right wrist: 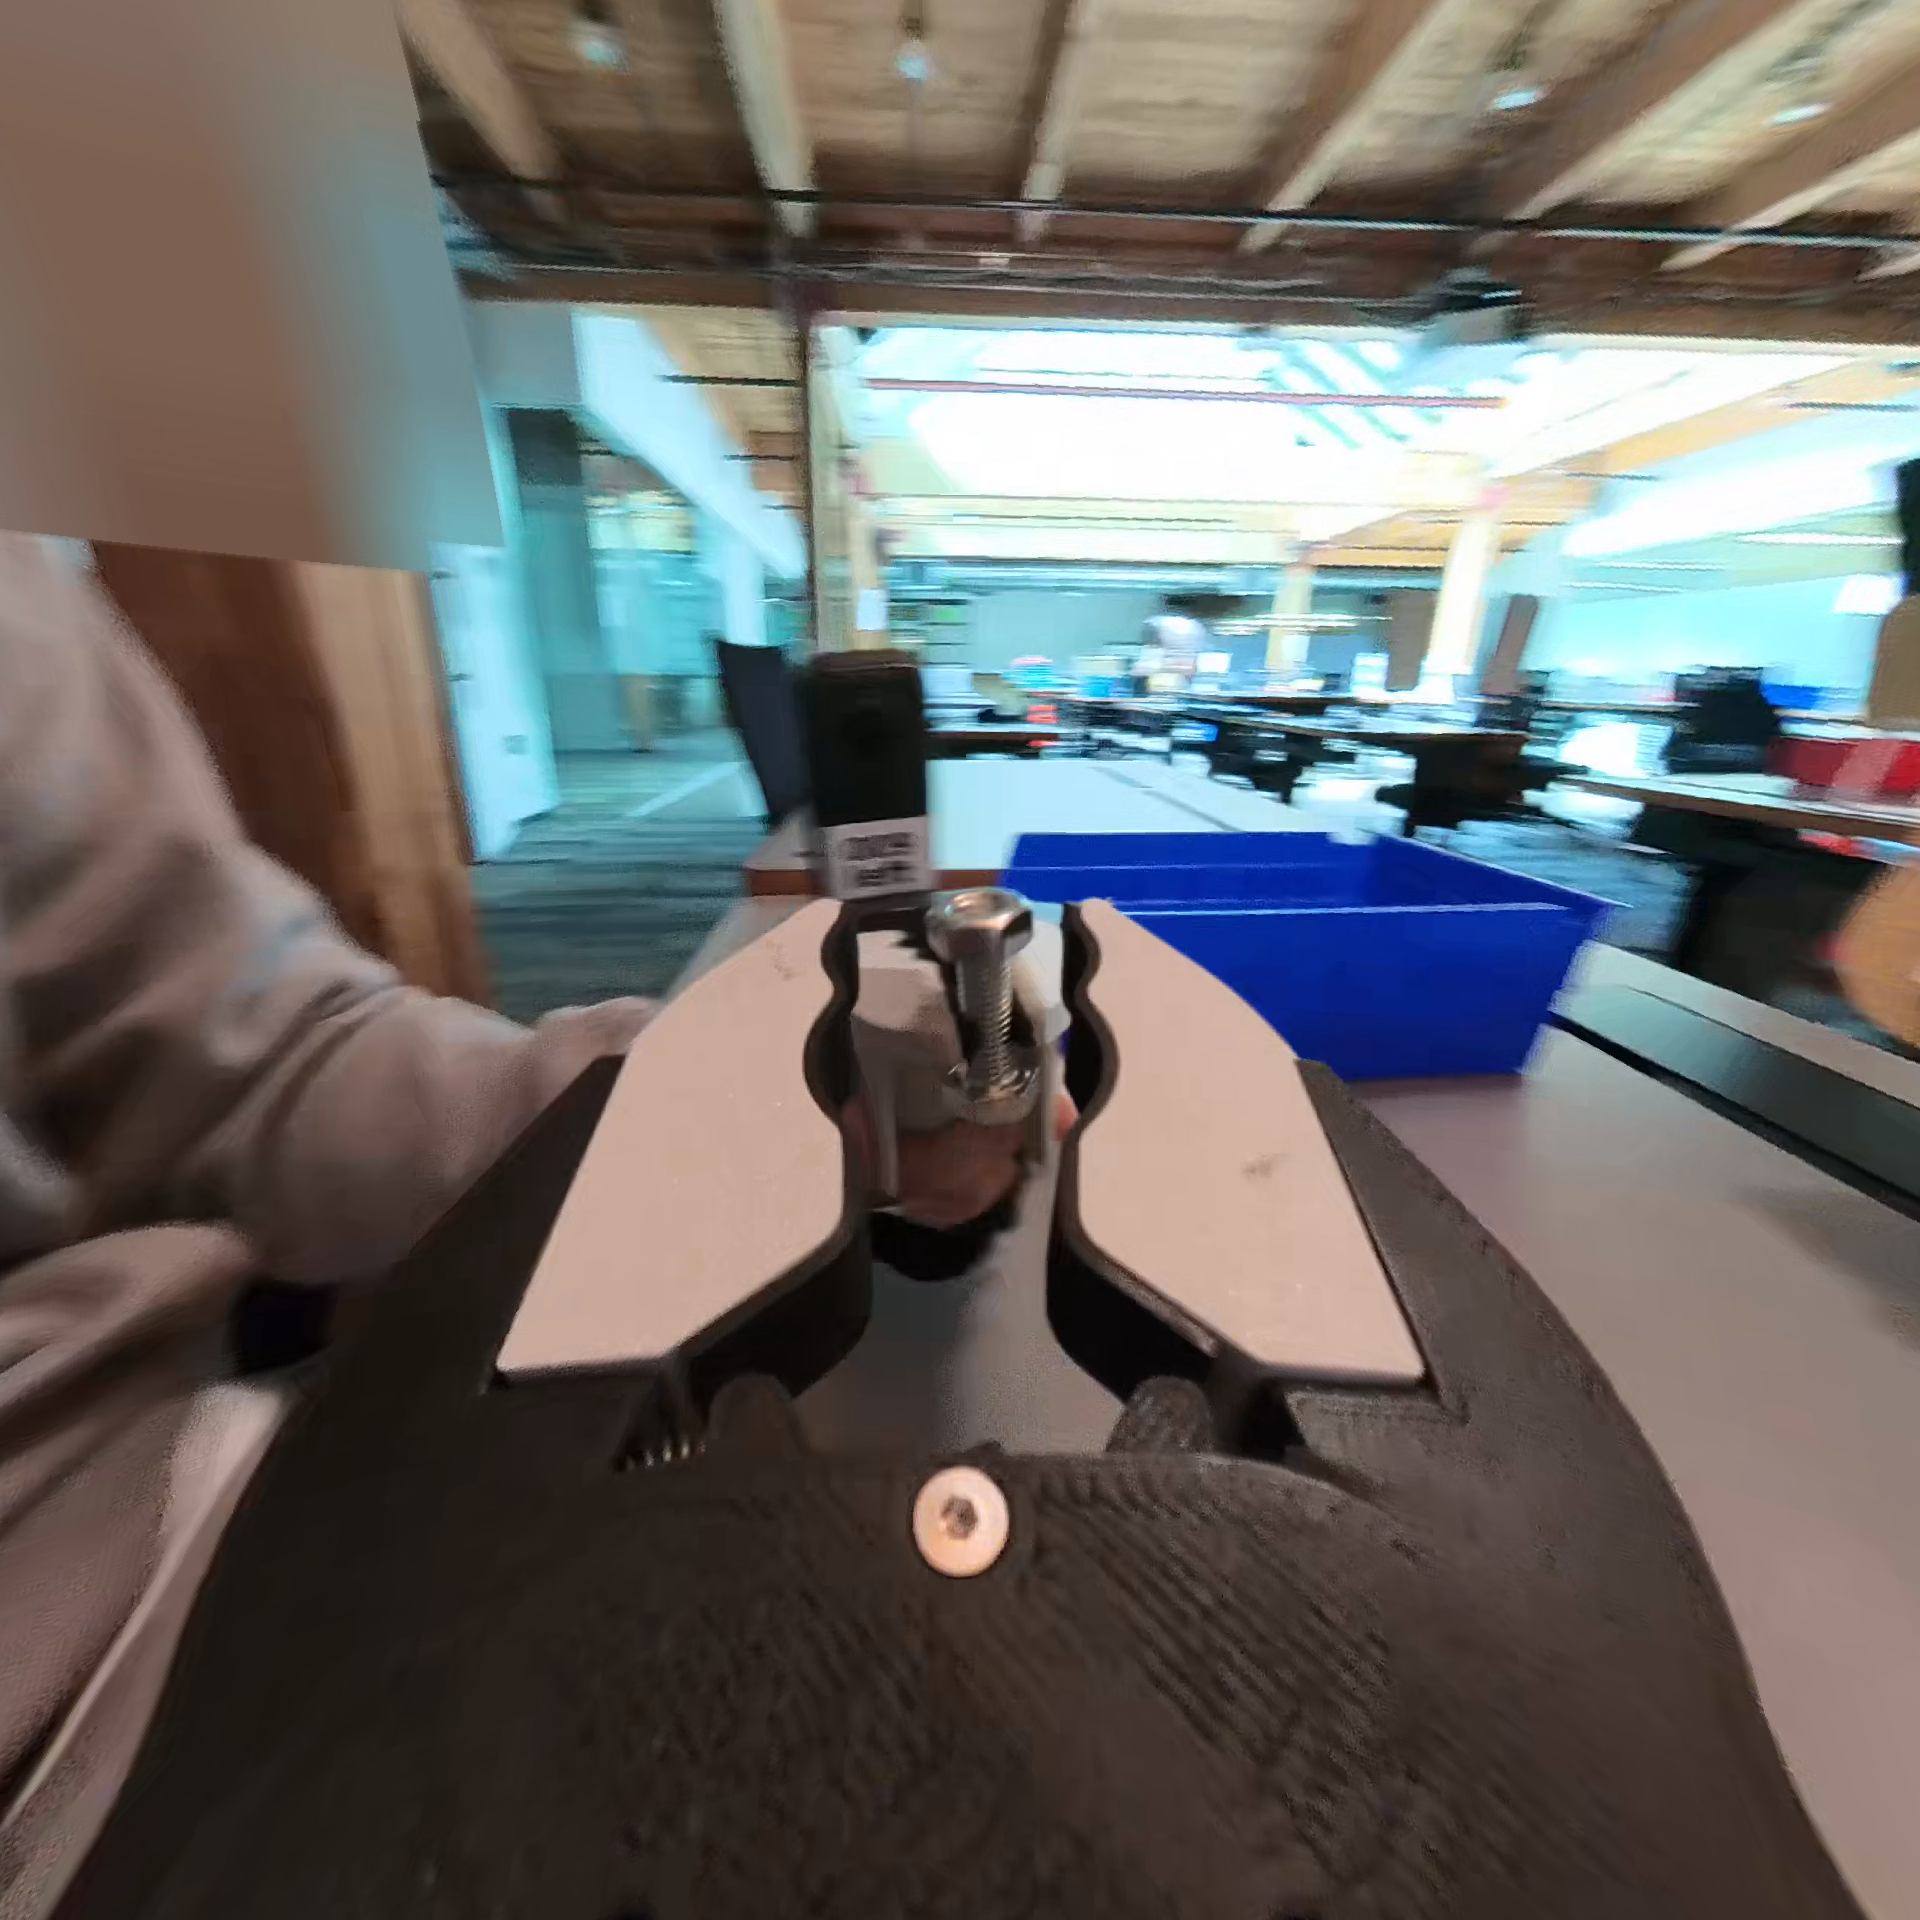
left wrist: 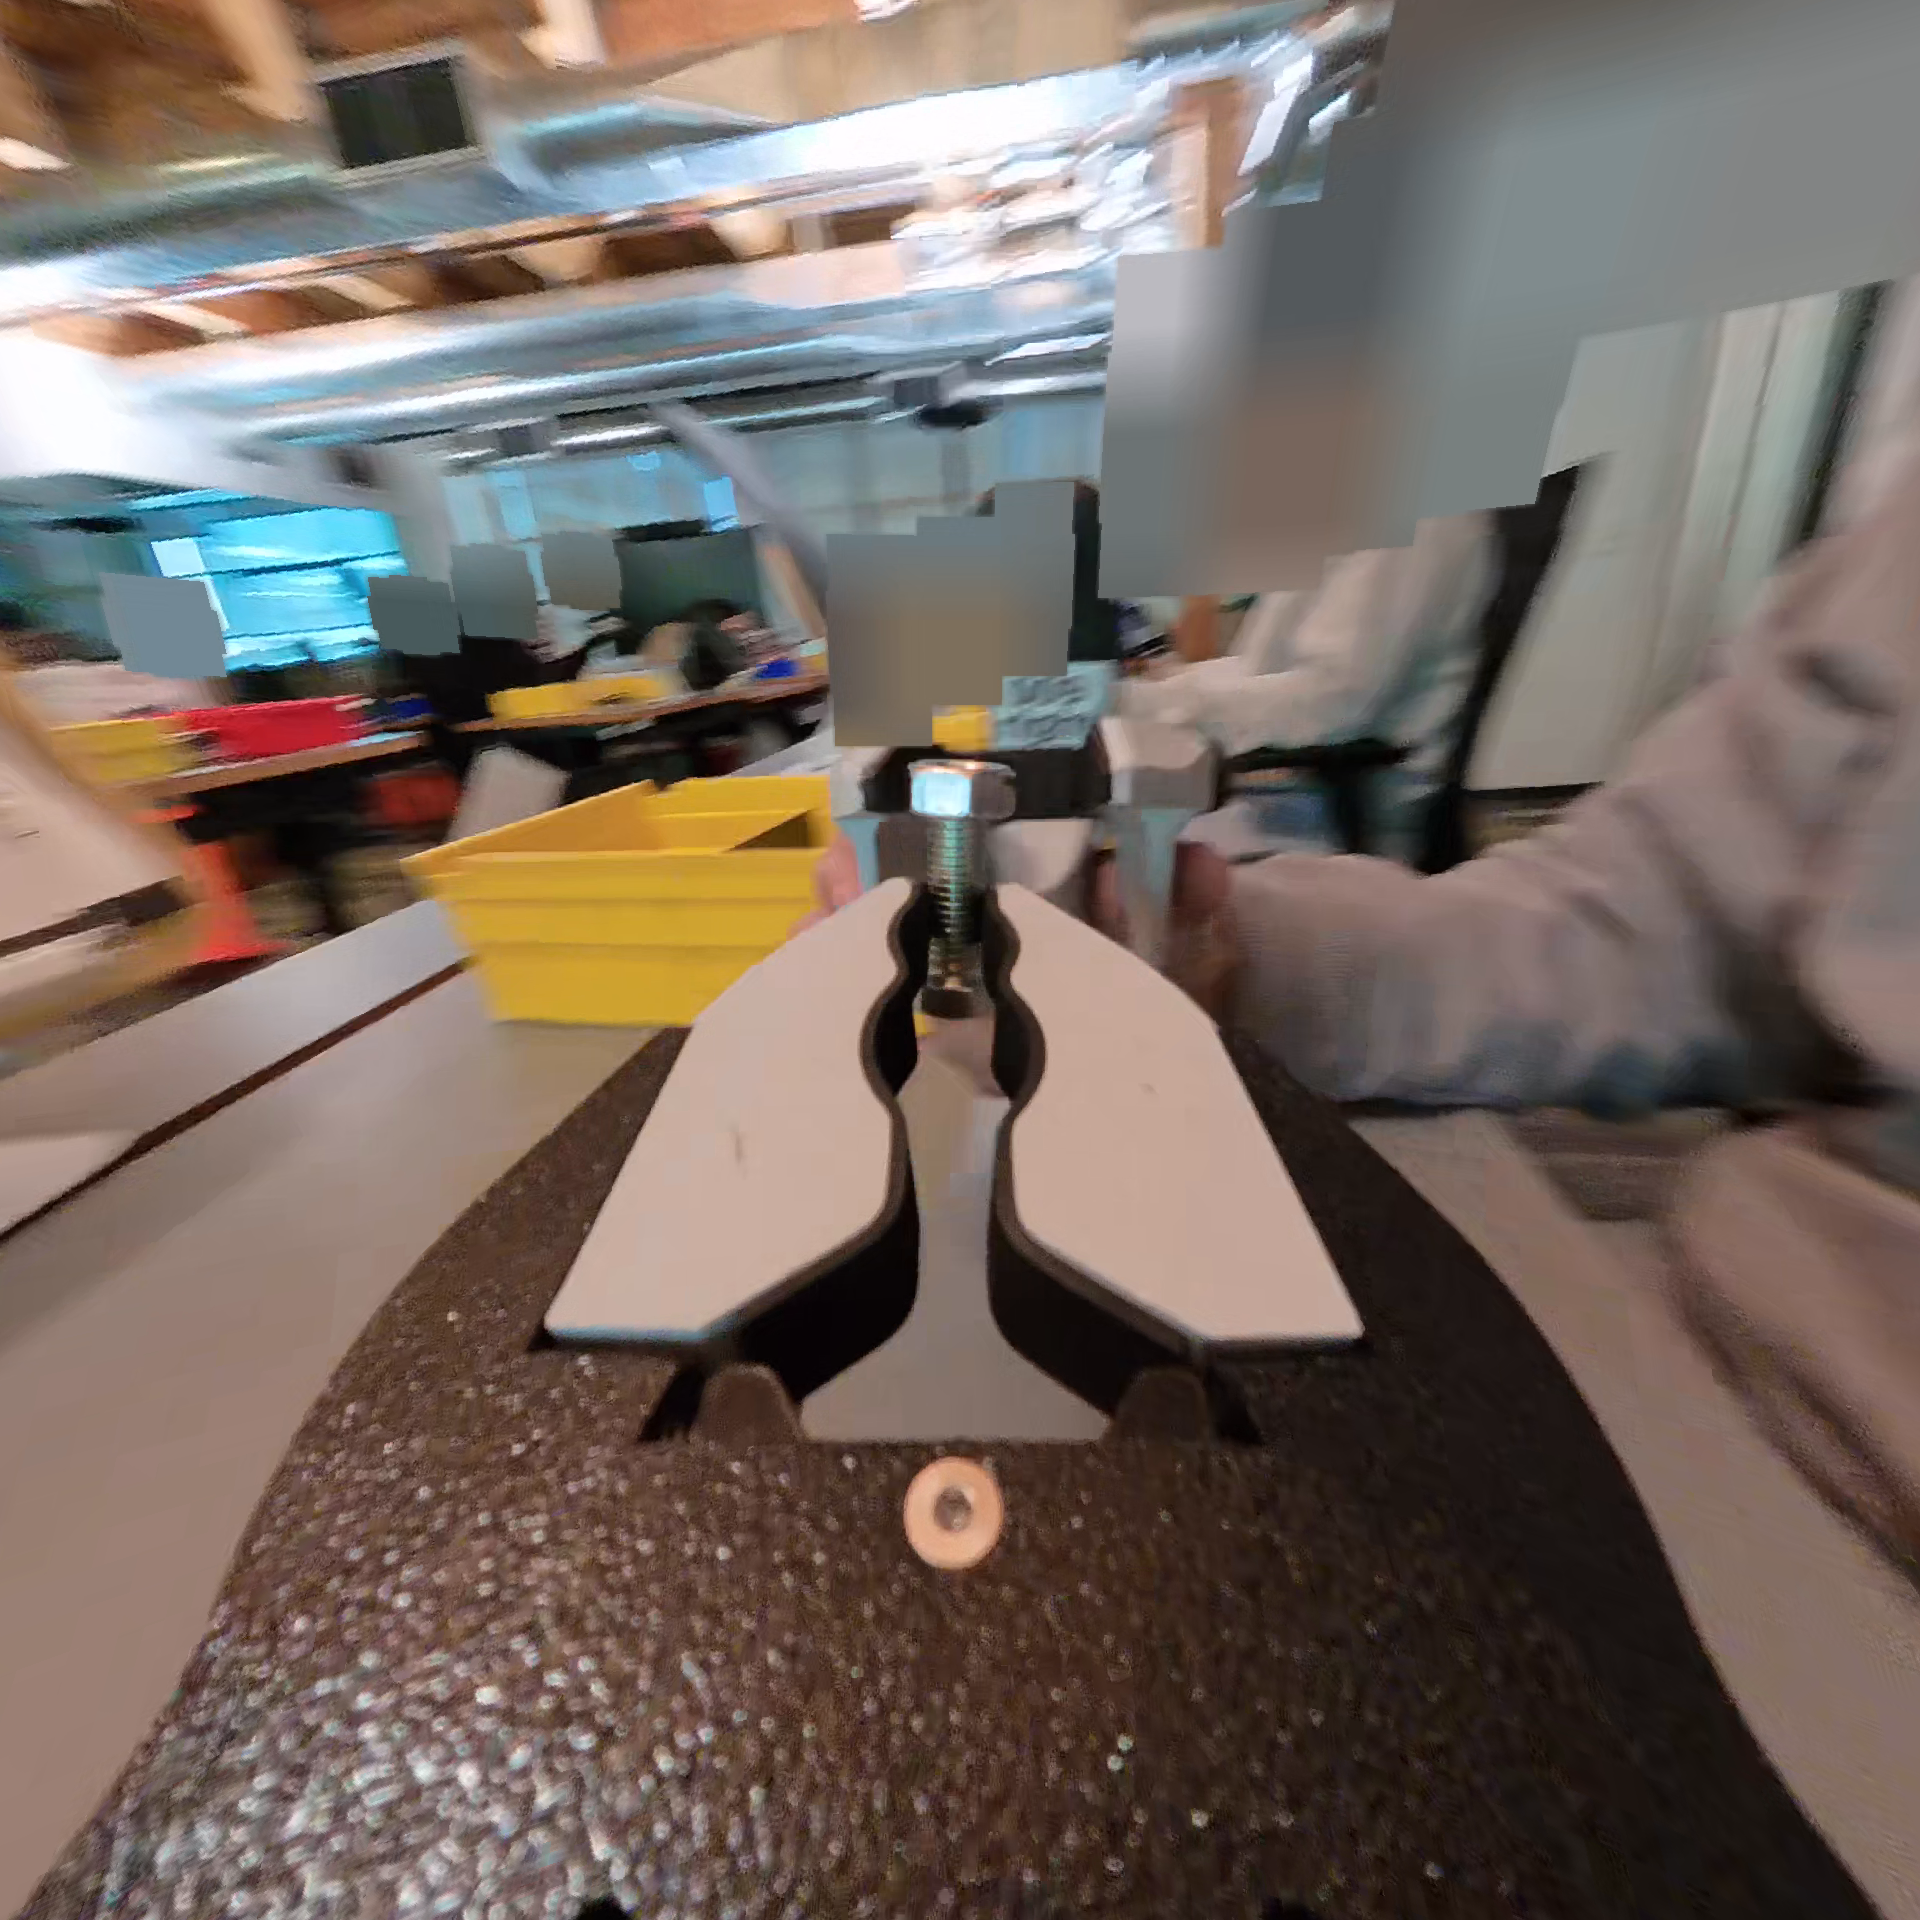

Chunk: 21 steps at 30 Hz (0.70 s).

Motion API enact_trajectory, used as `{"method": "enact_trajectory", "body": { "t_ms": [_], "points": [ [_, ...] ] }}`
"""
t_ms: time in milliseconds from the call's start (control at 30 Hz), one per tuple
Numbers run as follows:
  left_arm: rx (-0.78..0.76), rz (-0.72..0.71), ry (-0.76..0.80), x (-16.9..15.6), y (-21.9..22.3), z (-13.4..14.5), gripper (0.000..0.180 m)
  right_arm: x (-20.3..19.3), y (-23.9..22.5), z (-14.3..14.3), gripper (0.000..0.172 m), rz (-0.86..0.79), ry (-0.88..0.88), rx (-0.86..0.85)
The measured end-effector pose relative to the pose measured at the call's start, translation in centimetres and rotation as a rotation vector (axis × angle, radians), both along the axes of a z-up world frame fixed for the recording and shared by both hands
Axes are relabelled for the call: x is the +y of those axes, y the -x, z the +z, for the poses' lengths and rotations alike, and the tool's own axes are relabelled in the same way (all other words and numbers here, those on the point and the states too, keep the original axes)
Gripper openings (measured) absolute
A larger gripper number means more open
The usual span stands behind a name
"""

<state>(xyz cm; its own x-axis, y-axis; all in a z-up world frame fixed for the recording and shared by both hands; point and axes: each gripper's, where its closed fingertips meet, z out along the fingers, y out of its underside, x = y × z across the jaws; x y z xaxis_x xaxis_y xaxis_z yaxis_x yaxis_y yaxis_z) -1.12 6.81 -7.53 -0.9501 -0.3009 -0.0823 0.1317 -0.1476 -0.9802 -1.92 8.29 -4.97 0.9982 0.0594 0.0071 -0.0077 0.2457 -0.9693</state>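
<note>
My left gripper (left wrist: 954, 904) is shut on the threaded shaft of a silver hex bolt (left wrist: 958, 831), which it holds upright with the head on top. A nut (left wrist: 948, 1000) sits on the shaft's lower end. My right gripper (right wrist: 951, 935) is open and faces the left one. The bolt (right wrist: 982, 987) and its nut (right wrist: 992, 1081) stand between its fingers, and neither pad touches them. The left gripper's fingers (right wrist: 894, 1023) show behind the bolt in the right wrist view. The right gripper's fingers (left wrist: 1153, 821) show behind the bolt in the left wrist view.
A yellow bin (left wrist: 623, 914) stands on the grey table (left wrist: 208, 1351) to the left. A blue bin (right wrist: 1351, 956) stands on the table (right wrist: 1662, 1247) to the right. Grey sleeves (left wrist: 1558, 935) reach in from the sides. Other desks stand farther back. The tips of both grippers are at nearly the same place.
</note>
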Motion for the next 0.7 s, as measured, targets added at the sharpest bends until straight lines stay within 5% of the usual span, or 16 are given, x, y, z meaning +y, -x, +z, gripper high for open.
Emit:
{"method": "enact_trajectory", "body": {
  "t_ms": [233, 400, 700],
  "points": [
    [-0.03, 0.301, -0.107, 0.7, -2.8, -1.0, 0.009, 0.5, -3.5, -0.3, 0.037, -0.339, 0.013, -0.02],
    [-0.026, 0.329, -0.119, 0.7, -3.1, -1.2, 0.008, 0.9, -3.6, -0.7, 0.018, -0.379, 0.044, -0.038],
    [-0.001, 0.299, -0.116, 0.8, -3.1, -1.4, 0.008, 1.2, -3.5, -1.3, 0.017, -0.335, 0.104, -0.049]
  ]
}}
